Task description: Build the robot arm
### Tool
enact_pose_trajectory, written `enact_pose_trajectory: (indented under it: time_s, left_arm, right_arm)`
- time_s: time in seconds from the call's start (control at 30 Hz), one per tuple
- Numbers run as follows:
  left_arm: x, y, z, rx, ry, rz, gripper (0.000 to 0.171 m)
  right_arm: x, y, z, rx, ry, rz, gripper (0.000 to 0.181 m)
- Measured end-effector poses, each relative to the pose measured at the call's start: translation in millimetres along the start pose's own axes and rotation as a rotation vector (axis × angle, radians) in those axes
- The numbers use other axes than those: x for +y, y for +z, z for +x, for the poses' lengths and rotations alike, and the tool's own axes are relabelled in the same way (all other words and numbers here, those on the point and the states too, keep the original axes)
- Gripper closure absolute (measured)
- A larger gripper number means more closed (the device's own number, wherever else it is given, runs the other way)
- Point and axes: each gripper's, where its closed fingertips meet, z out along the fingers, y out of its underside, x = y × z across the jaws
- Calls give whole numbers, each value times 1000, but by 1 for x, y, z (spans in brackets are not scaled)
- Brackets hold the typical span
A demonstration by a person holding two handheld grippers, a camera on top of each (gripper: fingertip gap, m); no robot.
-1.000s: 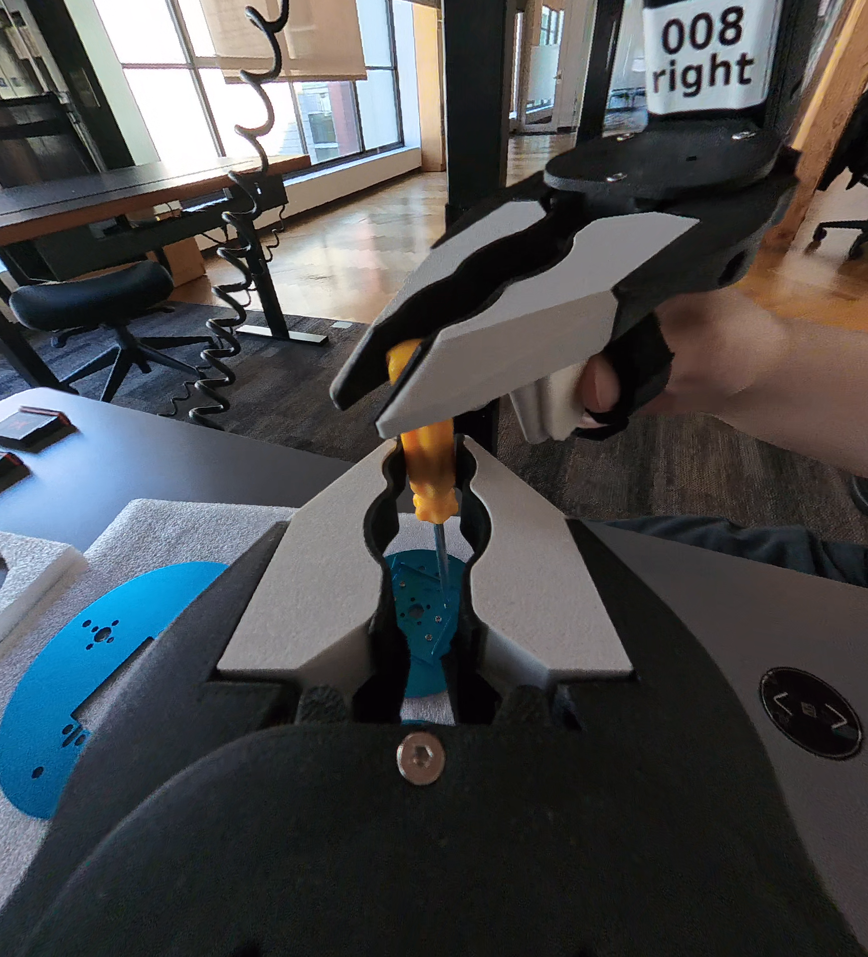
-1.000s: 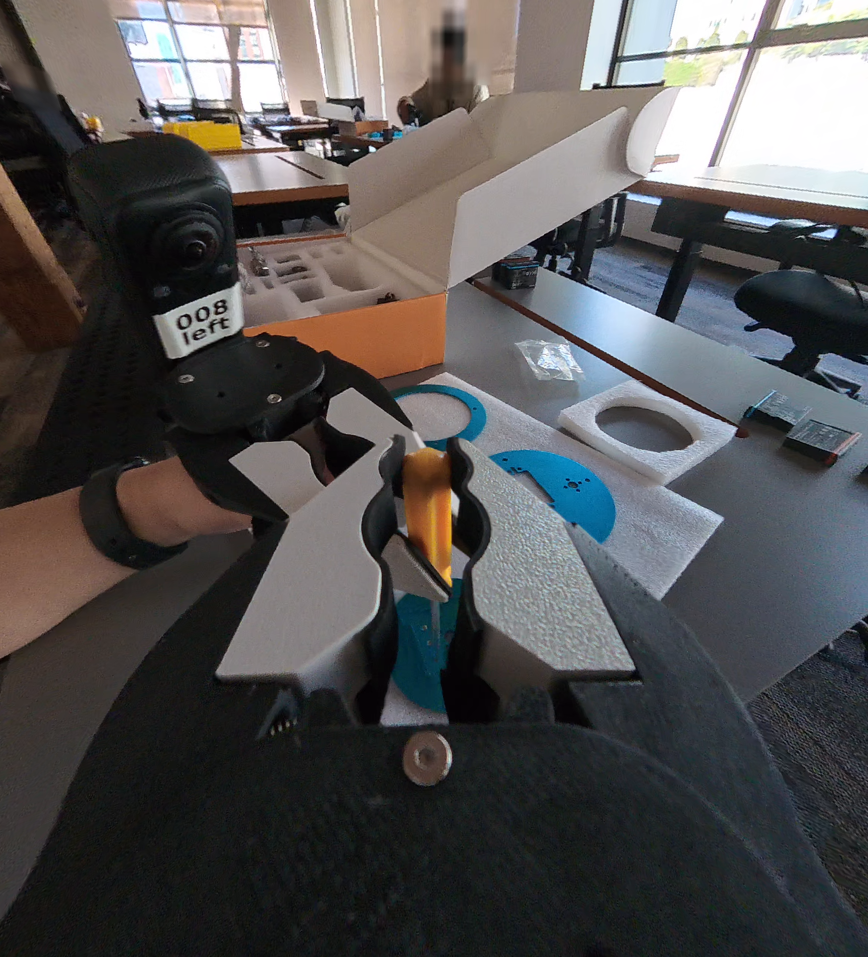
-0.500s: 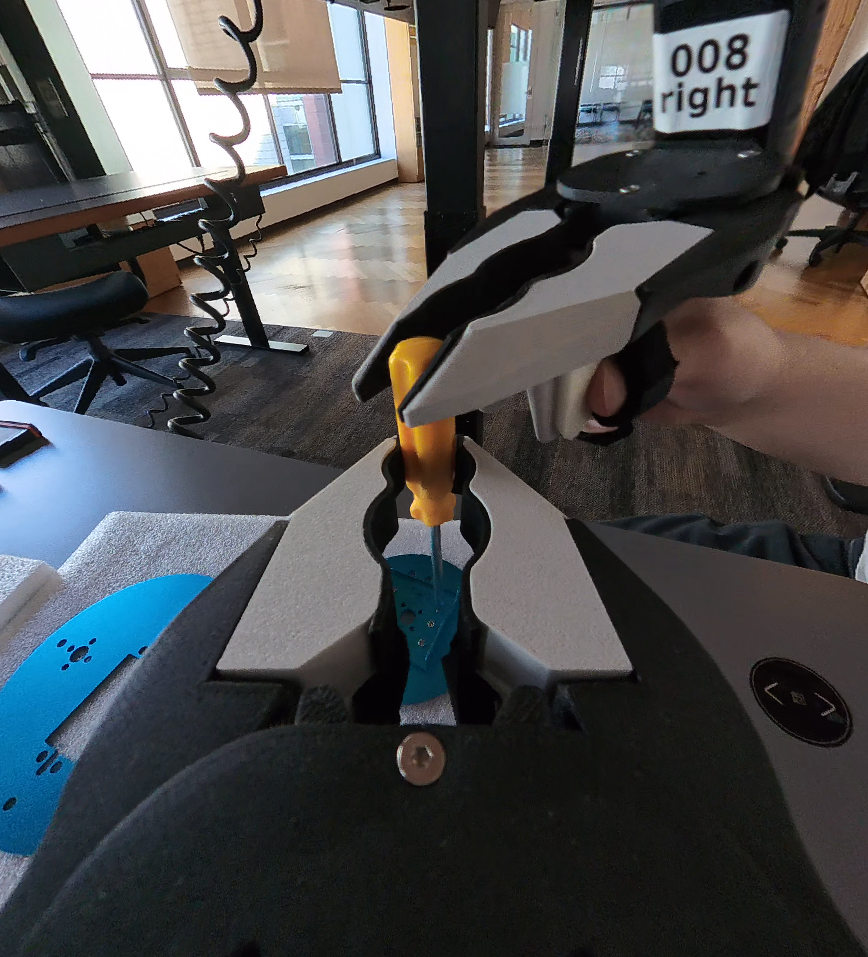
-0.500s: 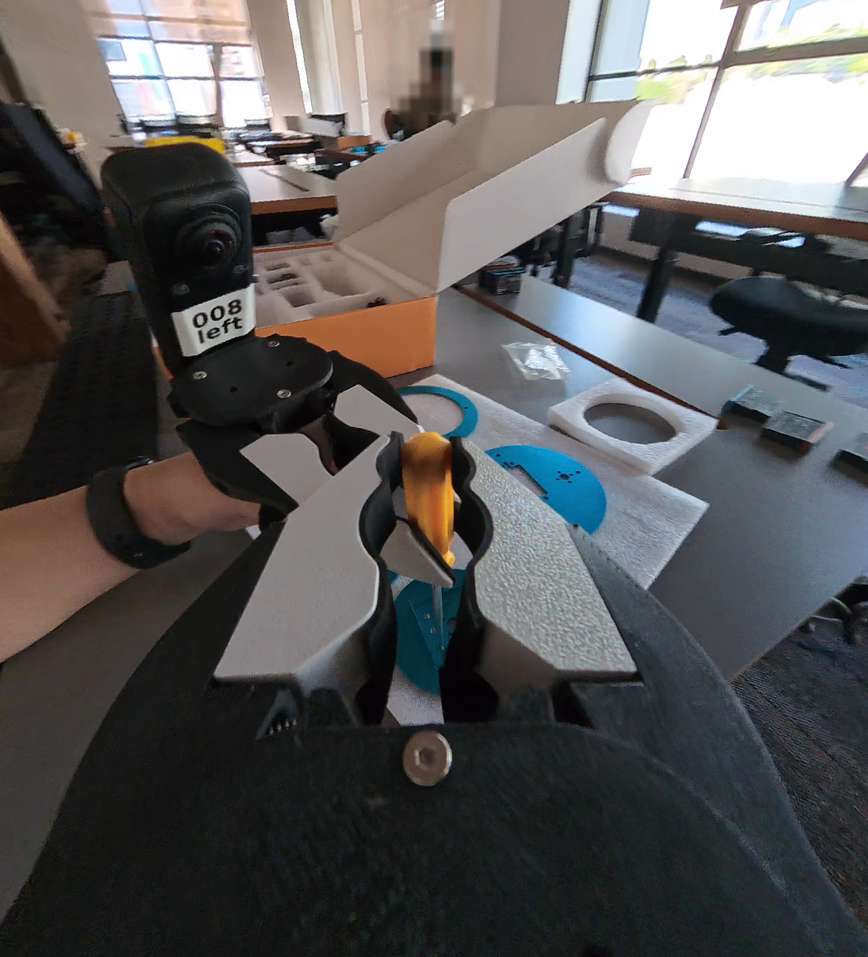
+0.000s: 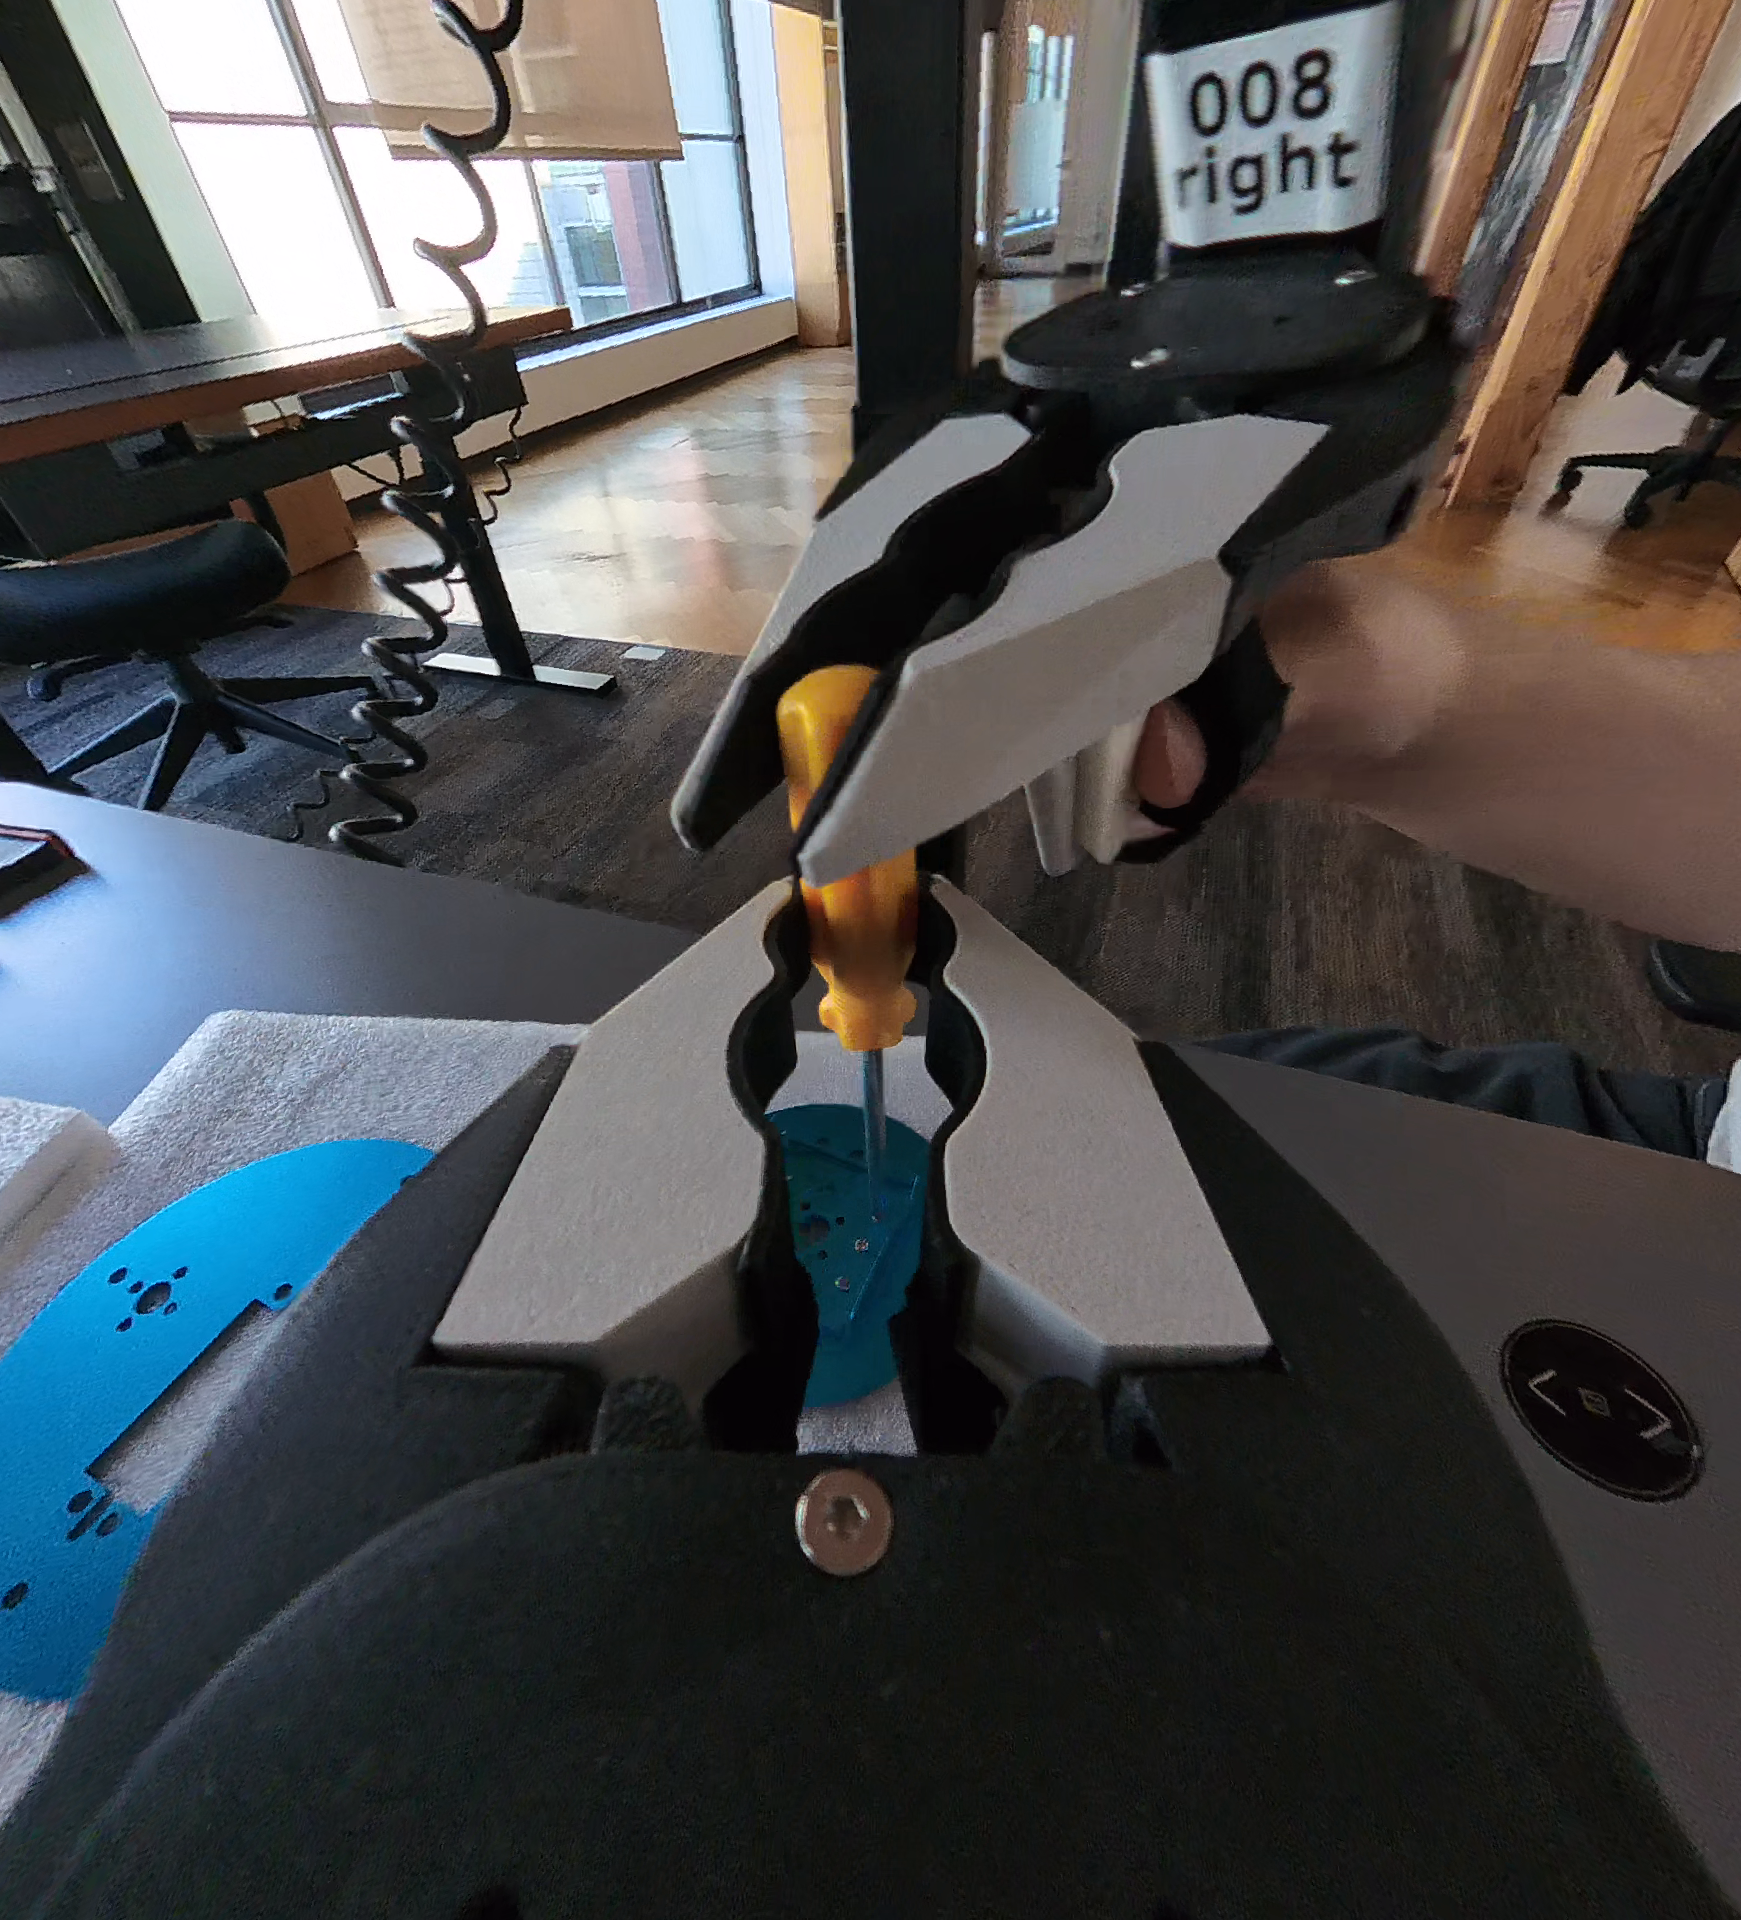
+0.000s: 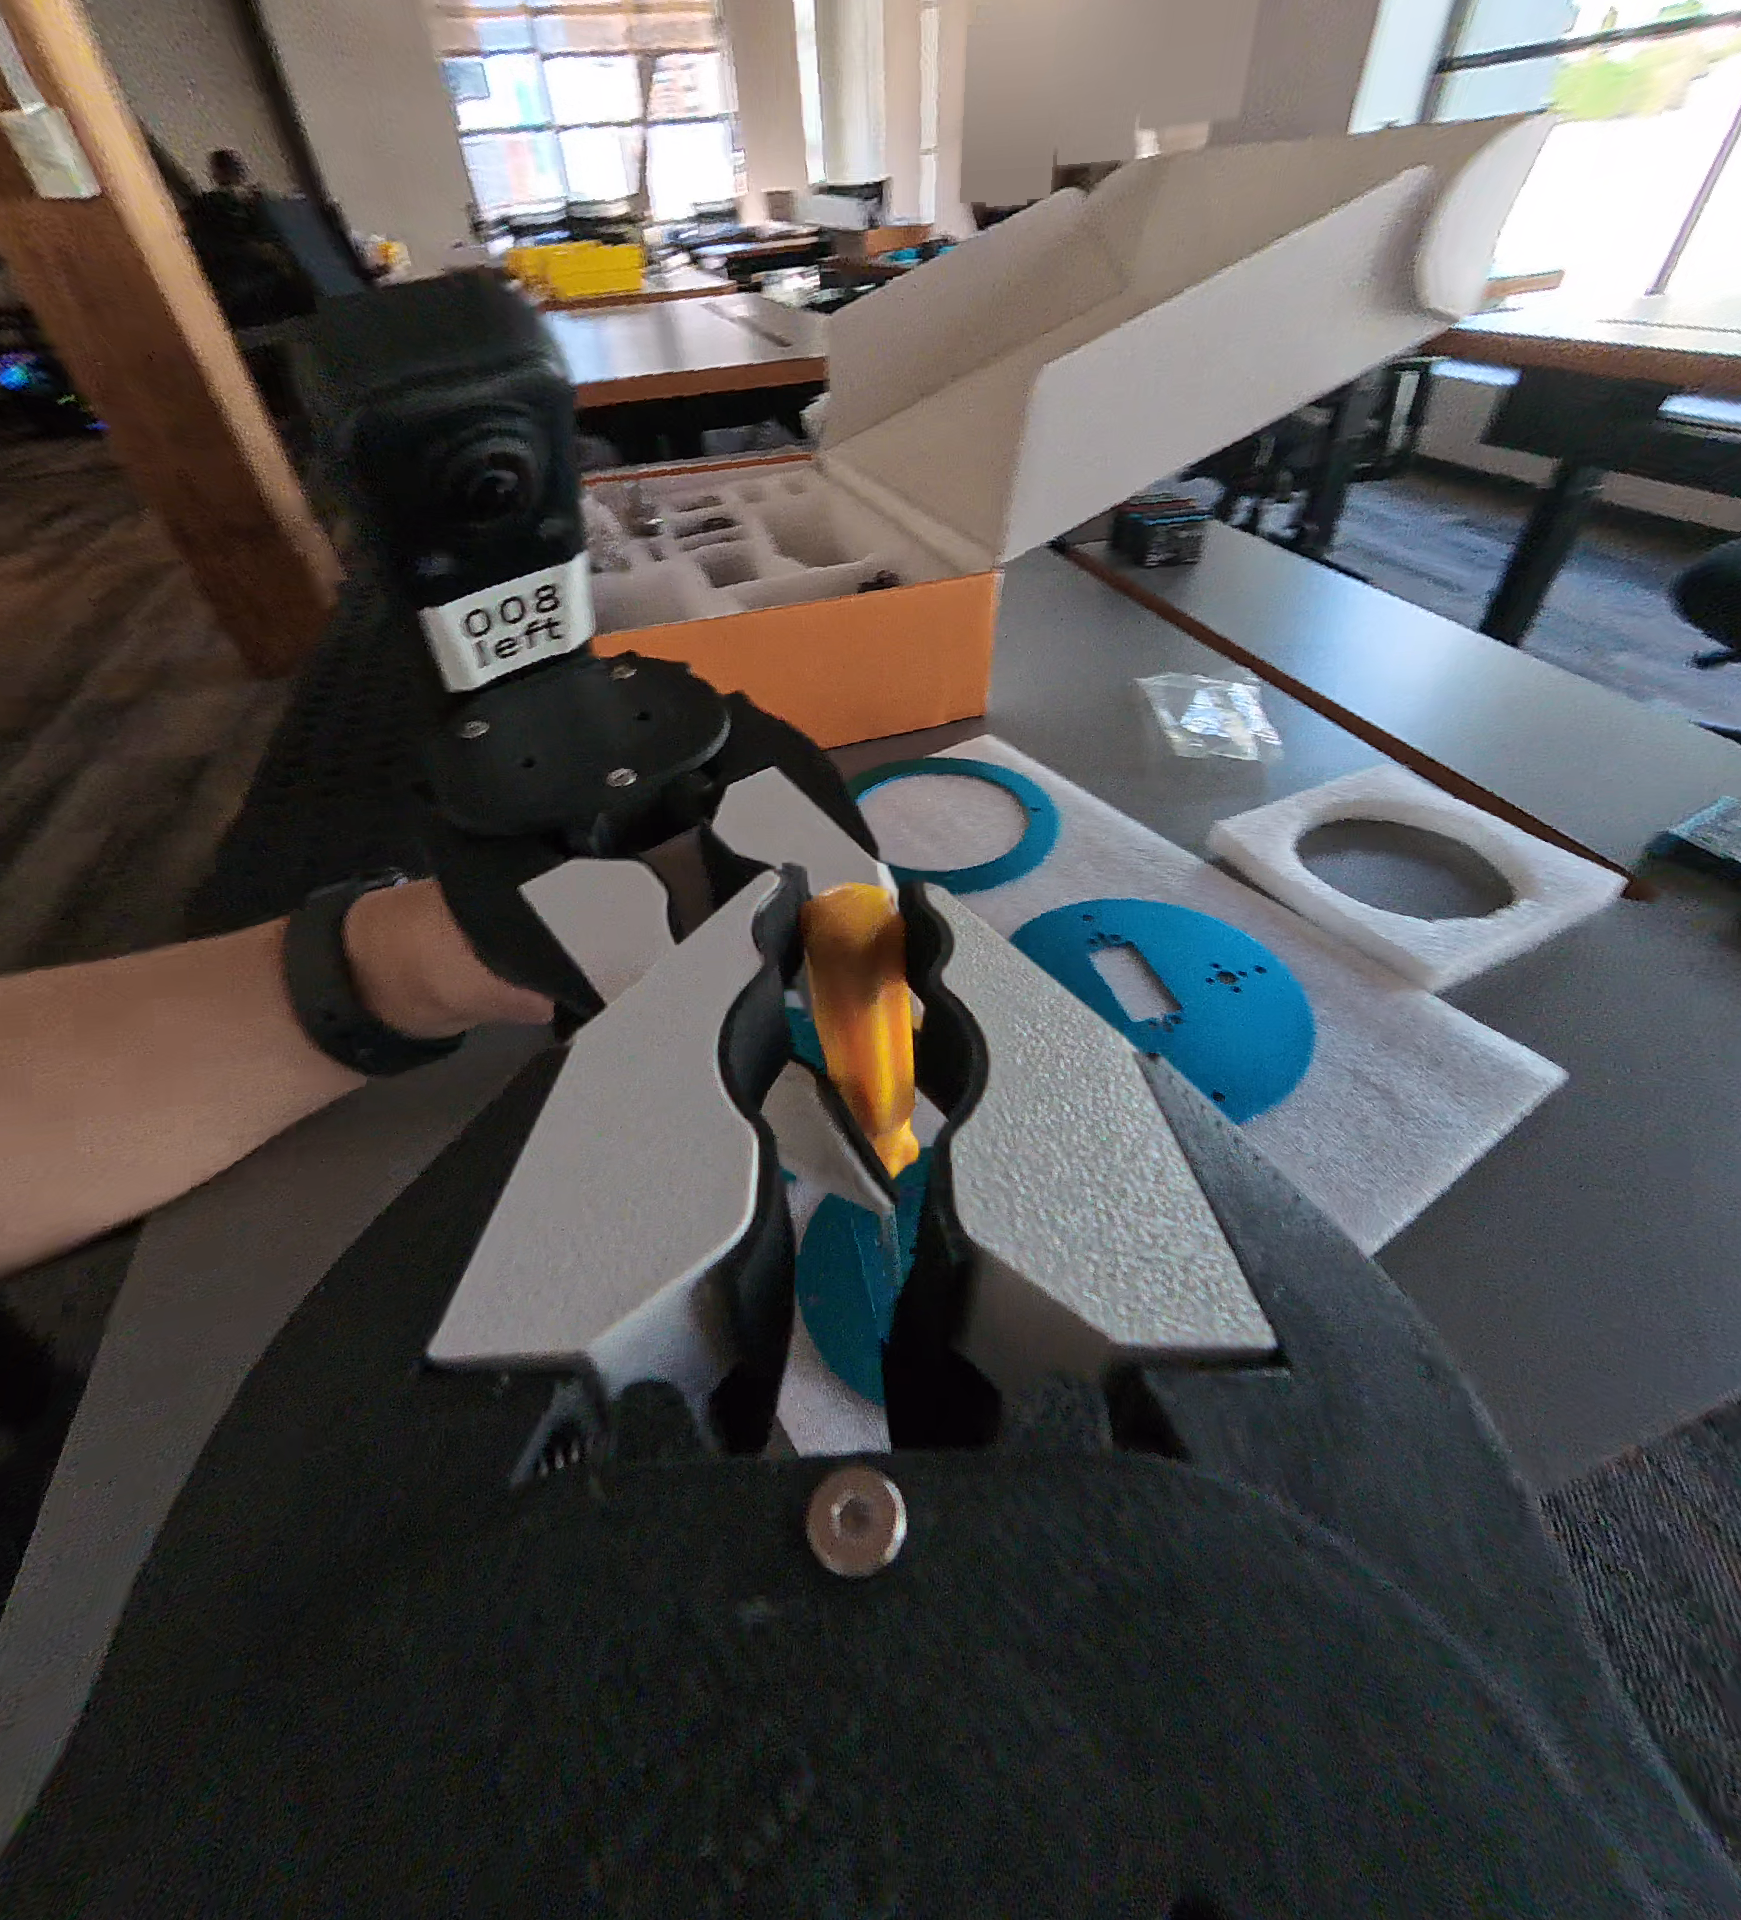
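On my left-wrist feed, far left, a blue half-disc plate [image 5: 118,1382] with a rectangular cutout lies flat on the white foam sheet [image 5: 326,1070] that covers part of the dark tabletop [image 5: 274,935]. In the middle, my left tool [image 5: 861,894] is closed around the lower part of the orange screwdriver [image 5: 850,935] handle. The screwdriver stands close to upright, and its thin shaft runs down to a small blue plate [image 5: 845,1195] on the foam. I can't make out whether the tip sits in a hole. Up and to the right, my right tool [image 5: 752,831] clamps the top of the same handle from above. I judge that keeping both grips in line matters most, so the shaft stays square to the plate and doesn't skate across it.
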Motion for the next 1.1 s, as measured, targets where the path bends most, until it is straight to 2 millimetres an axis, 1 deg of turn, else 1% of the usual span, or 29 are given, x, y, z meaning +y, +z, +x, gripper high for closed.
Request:
enact_pose_trajectory:
  time_s: [0.1,0.13,0.17,0.23,0.27,0.37,0.4,0.47,0.6,0.67,0.73,0.77,0.83,0.9,0.93,1.0,1.03,1.1]
  left_arm:
    - [2,1,0,-23,37,-28,153]
    - [2,1,1,-5,29,-25,154]
    - [2,0,3,7,26,-18,154]
    - [2,-1,2,6,24,-13,154]
    - [2,-1,3,13,16,-11,154]
    - [1,1,3,19,14,-9,154]
    - [1,1,4,20,15,-8,154]
    - [1,3,2,8,7,-12,154]
    - [3,5,2,-15,25,-36,155]
    - [4,4,4,-3,42,-37,156]
    - [4,1,5,11,36,-32,156]
    - [4,0,4,12,30,-30,156]
    - [4,1,5,27,21,-26,156]
    - [4,2,7,35,31,-29,156]
    - [4,2,8,36,34,-29,156]
    - [4,3,8,34,29,-28,156]
    - [4,4,7,26,26,-31,156]
    - [5,5,4,-4,37,-44,154]
  right_arm:
    - [-1,-2,6,201,53,53,162]
    - [-1,-2,5,232,60,56,162]
    - [-1,-2,2,225,53,46,162]
    - [1,-1,-1,138,35,4,163]
    - [1,-2,-2,77,31,-3,158]
    - [8,-5,-6,-91,35,-66,163]
    - [9,-6,-6,-95,14,-79,164]
    - [9,-7,-1,-11,-62,-89,165]
    - [8,-9,7,247,-23,-6,164]
    - [8,-11,5,329,-39,8,164]
    - [9,-8,0,272,-98,-38,164]
    - [10,-6,-1,215,-101,-64,163]
    - [6,-6,-6,67,-78,-63,156]
    - [6,-7,-10,-57,-43,-81,163]
    - [7,-8,-11,-97,-39,-90,162]
    - [8,-9,-8,-90,-63,-90,163]
    - [8,-9,-6,-48,-76,-80,163]
    - [7,-7,0,88,-22,-43,162]
